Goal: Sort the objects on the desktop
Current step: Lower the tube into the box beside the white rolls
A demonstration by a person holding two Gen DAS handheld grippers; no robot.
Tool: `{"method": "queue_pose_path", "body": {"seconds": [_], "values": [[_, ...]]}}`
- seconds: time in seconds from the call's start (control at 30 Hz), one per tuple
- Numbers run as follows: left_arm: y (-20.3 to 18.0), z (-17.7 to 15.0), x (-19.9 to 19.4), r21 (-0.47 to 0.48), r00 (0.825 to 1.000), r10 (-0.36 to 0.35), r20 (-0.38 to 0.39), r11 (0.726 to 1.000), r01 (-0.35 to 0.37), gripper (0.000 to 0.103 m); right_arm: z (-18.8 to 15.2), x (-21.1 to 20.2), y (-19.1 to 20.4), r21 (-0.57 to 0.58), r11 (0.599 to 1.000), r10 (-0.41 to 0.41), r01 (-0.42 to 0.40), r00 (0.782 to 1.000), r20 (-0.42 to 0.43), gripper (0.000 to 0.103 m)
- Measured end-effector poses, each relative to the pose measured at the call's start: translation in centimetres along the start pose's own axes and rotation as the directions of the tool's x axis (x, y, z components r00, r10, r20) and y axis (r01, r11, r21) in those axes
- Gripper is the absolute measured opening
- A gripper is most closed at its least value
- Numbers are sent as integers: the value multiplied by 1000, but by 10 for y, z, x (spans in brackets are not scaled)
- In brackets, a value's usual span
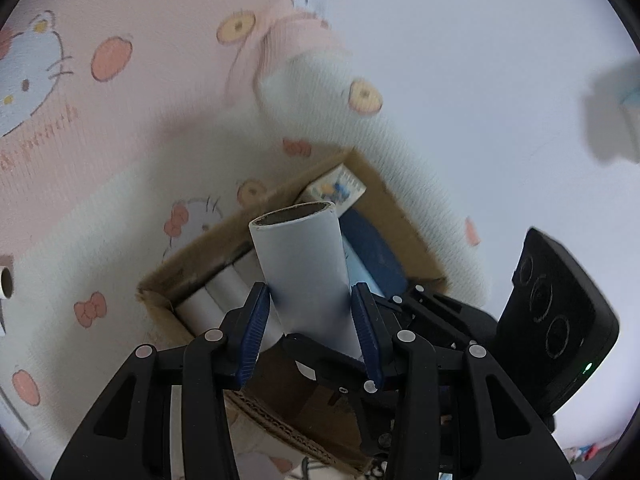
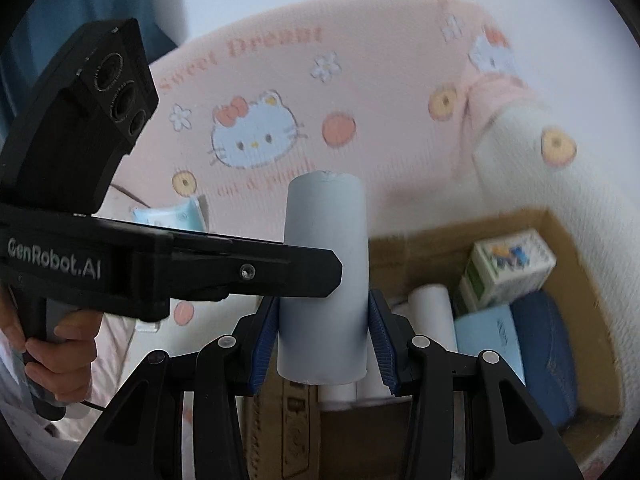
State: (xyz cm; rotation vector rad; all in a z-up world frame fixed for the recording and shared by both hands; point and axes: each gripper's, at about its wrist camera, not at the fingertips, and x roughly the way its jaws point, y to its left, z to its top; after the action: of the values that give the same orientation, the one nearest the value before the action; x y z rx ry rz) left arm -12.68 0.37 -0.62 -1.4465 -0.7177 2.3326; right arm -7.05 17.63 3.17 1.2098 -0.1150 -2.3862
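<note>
Cardboard tube (image 1: 304, 268), white outside and brown inside its open rim, is clamped between the blue pads of the left gripper (image 1: 312, 324) and leans up and away over a cardboard box (image 1: 404, 216). A second white tube (image 2: 325, 280), standing upright, is clamped between the blue pads (image 2: 380, 340) of the right gripper (image 2: 323, 344), above the near edge of the same box (image 2: 572, 240).

From the right wrist view, the left gripper's black body (image 2: 168, 264) reaches in from the left edge, level, its tip crossing in front of the second tube; a bare hand (image 2: 56, 356) wraps its pistol-style handle. From the left wrist view, part of the right gripper's housing (image 1: 556, 320) with 3 round lenses shows at the right.

Inside the box lie more white tubes (image 2: 432, 312), a small printed carton (image 2: 508, 276), a pale blue pack (image 2: 488, 340) and a dark blue item (image 2: 544, 344). The carton's print is too blurred to read, and the box's near wall is hidden behind the gripper linkages. A blurred pale blue packet (image 2: 176, 216) lies partly behind the left gripper.

The box sits on a pink and white cat-print blanket (image 2: 360, 80) bearing "Sweet Dream"; a smaller line under the cat face is unreadable. "GenRobot.AI" is printed in white on the left gripper's side.
</note>
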Motion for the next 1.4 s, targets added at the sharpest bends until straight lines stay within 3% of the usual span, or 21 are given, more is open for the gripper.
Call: {"method": "queue_pose_path", "body": {"seconds": [0.2, 0.47, 0.57, 0.83, 1.0, 1.17, 1.4], "values": [[-2, 1, 39, -2, 988, 49, -149, 999, -50, 45, -12, 15, -32, 111, 993, 62, -49, 991, -122, 41], [-1, 0, 72, 7, 962, 101, -253, 995, -102, 45, -22, 41, -53, 175, 983, 90, -50, 969, -231, 41], [9, 3, 81, -50, 953, 81, -291, 994, -99, 45, -23, 49, -62, 221, 973, 118, -58, 956, -268, 41], [14, 5, 86, -43, 941, 105, -323, 991, -126, 46, -26, 62, -69, 249, 966, 154, -76, 937, -314, 41], [-1, 4, 86, 117, 918, 231, -323, 972, -204, 45, -25, 76, -70, 270, 957, 200, -109, 919, -340, 41], [5, 7, 81, 97, 912, 233, -336, 972, -213, 43, -24, 83, -65, 254, 961, 201, -112, 913, -356, 41], [15, 12, 62, 29, 922, 206, -327, 978, -208, 43, -28, 89, -61, 190, 978, 161, -89, 900, -405, 41]]}}
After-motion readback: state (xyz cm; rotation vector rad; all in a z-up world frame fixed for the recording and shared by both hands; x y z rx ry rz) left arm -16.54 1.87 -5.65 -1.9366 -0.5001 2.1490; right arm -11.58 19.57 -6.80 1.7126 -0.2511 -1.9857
